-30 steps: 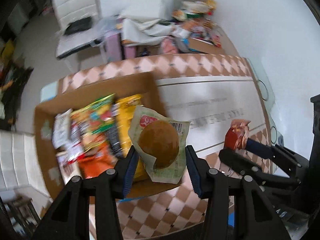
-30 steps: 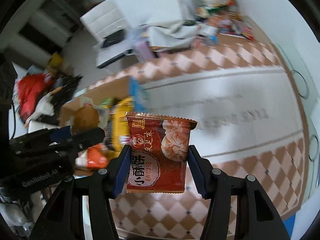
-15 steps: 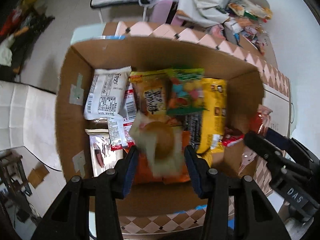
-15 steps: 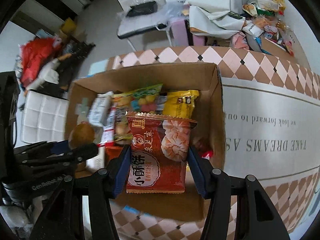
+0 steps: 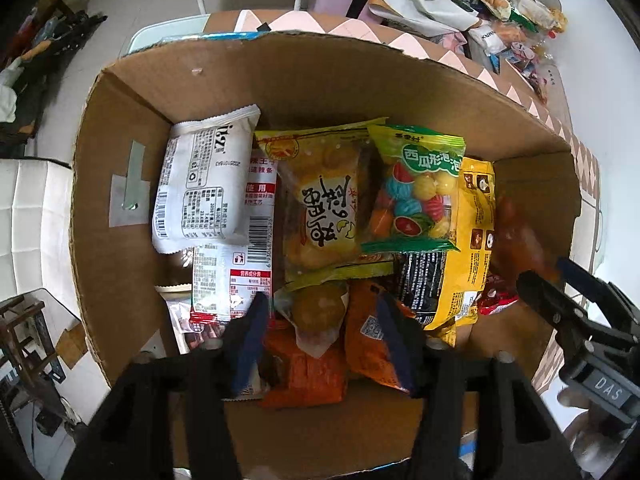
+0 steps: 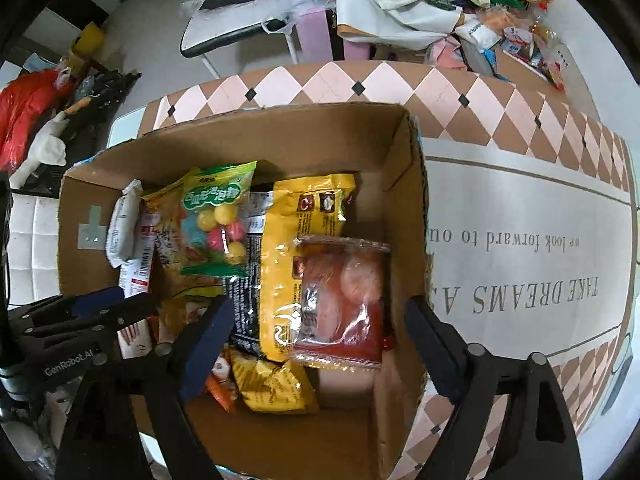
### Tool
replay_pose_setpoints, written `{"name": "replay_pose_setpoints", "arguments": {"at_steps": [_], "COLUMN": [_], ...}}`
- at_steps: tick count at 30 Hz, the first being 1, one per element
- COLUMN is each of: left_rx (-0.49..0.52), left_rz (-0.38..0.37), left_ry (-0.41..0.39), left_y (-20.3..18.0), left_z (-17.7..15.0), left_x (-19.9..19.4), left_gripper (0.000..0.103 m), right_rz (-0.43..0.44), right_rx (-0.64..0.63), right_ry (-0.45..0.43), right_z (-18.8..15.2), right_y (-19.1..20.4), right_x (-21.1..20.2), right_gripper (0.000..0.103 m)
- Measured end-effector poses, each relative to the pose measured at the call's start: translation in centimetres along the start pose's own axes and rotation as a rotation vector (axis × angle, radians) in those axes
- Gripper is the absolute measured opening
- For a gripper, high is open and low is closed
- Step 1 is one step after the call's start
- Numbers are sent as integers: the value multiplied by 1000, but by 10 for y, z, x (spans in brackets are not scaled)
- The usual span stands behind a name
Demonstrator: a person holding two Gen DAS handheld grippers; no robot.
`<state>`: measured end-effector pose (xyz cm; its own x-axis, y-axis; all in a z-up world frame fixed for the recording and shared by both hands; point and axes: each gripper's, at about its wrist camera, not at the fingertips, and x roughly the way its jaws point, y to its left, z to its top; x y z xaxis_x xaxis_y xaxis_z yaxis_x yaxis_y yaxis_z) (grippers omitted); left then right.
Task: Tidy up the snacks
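A cardboard box (image 5: 120, 152) holds several snack packets. My left gripper (image 5: 320, 320) hangs open over its near side, with the wrapped brown bun (image 5: 318, 312) lying loose between the fingers on orange packets. My right gripper (image 6: 316, 320) is open over the box's right side (image 6: 412, 208). The red pastry packet (image 6: 344, 300) lies free below it, against a yellow bag (image 6: 296, 248). The right gripper also shows at the right edge of the left wrist view (image 5: 560, 280).
The box stands on a table with a pink-and-brown diamond cloth (image 6: 520, 240) with printed lettering. More snacks are piled at the table's far end (image 6: 508, 12). A chair (image 6: 240, 20) and clutter stand on the floor beyond.
Both grippers moved from the table to over the box, lowered and opened. The bun and the red pastry packet have dropped into the box.
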<state>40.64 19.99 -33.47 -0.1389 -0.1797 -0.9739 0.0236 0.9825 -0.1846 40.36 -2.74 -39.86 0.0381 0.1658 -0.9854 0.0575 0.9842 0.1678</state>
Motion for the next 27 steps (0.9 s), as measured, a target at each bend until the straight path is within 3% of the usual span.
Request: {"name": "replay_pose_setpoints", "arguments": {"at_steps": [2,8,27], "left_rx": [-7,-13,-2], "left_rz": [3,11,77], "left_ry": [-8,-36,-207], "left_y": [1,4,-13], "left_z": [-1,-11,-62], "left_x": [-1,-9,-44], "left_gripper": [81,95,97], "right_rz": [4,4,-28], "right_rx": [2,0,-13], "right_ry": [2,-2,-60], "right_z": [-1,-10,-58], "right_y": [-1,-1,-6], "right_x": [0,-1,-27], "right_gripper": [90,93,97]}}
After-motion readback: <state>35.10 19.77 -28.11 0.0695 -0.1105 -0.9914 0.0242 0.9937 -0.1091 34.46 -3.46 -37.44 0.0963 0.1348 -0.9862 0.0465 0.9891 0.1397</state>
